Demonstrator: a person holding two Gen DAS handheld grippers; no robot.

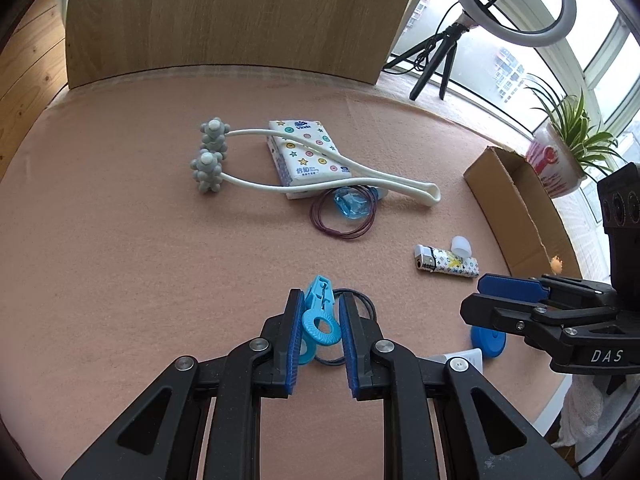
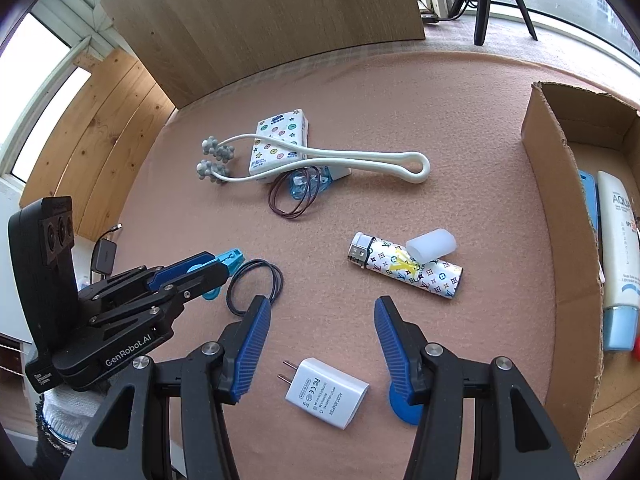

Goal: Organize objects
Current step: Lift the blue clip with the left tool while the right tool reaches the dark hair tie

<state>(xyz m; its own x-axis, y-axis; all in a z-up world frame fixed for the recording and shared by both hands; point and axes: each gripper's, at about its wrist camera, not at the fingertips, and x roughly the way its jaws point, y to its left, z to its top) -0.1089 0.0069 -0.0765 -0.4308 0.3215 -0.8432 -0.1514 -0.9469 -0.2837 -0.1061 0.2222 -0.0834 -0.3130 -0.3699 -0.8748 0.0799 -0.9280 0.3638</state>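
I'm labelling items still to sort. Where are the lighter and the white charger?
lighter (image 2: 416,270), right wrist view, middle of its patterned body.
white charger (image 2: 328,394), right wrist view, centre of its printed face.

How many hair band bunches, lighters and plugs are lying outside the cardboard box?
Hair band bunches: 2 (black bunch, purplish bunch)
Lighter: 1
Plug: 1
Total: 4
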